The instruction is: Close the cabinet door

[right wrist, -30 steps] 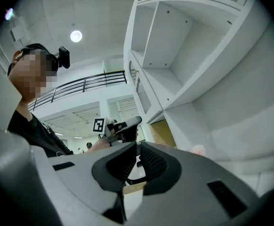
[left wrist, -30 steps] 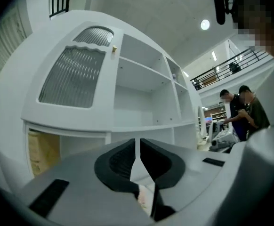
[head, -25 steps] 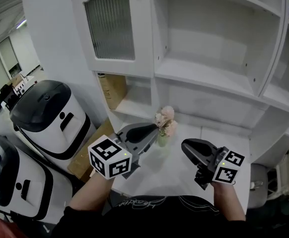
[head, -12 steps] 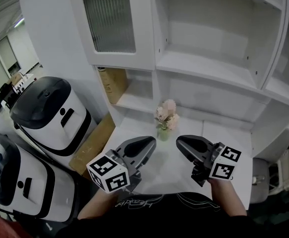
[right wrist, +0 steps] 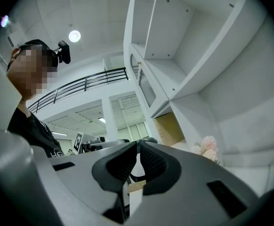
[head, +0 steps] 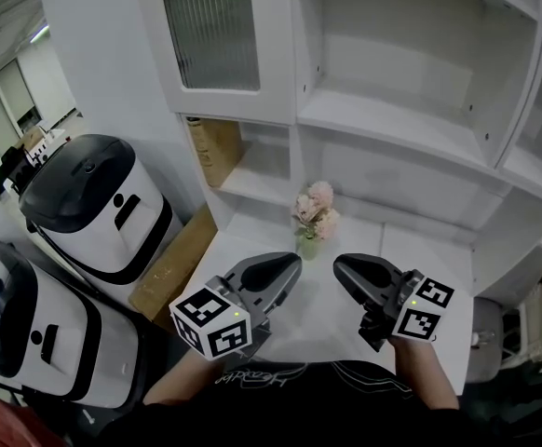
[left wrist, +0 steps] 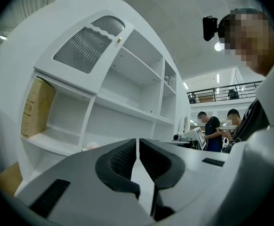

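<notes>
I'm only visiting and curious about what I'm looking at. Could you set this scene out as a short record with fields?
setting: white cabinet with open shelves
cabinet door: ribbed glass, upper left, untouched; unclear if fully shut
counter: small vase of pink flowers
lower shelf: brown box
left hand-held gripper: jaws shut, empty, over the counter
right hand-held gripper: jaws shut, empty, over the counter
</notes>
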### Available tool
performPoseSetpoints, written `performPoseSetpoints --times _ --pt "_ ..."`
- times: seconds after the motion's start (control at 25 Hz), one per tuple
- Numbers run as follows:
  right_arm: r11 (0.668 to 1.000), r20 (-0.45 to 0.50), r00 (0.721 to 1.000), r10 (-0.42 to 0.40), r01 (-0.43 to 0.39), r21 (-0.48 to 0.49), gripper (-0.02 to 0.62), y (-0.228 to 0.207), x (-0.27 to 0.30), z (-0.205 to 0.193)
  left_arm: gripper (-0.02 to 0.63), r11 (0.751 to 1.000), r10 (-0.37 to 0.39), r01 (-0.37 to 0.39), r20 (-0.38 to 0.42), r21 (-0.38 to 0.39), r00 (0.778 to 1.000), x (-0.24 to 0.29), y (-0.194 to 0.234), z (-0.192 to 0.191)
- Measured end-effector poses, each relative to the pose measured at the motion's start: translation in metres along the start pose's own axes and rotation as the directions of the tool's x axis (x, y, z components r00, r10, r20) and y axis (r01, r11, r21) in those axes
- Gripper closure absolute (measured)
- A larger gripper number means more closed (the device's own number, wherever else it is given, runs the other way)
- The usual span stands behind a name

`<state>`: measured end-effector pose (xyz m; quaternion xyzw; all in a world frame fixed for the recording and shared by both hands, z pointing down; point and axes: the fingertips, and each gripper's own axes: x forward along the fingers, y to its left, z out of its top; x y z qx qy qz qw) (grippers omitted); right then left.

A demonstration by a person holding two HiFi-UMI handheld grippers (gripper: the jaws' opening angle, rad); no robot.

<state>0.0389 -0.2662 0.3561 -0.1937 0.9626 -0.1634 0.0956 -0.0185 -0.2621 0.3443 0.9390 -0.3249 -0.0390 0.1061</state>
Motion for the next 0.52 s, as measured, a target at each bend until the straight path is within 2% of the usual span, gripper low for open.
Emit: performPoseSetpoints --times 0.2,0.52 --pt "1.0 0.009 1.0 -0.001 0.001 0.029 0.541 -0.002 -0.0019 -0.0051 0.569 1.0 -0.002 0.002 -0.002 0.009 1.0 0.0001 -0.0003 0.0002" --pt "1.0 0.014 1.0 0.006 -0.007 0.022 0.541 0.0 -0.0001 -0.0038 0.569 1.0 -0.005 0.005 -0.007 0.004 1.0 0.0048 -0.0011 -0.0042"
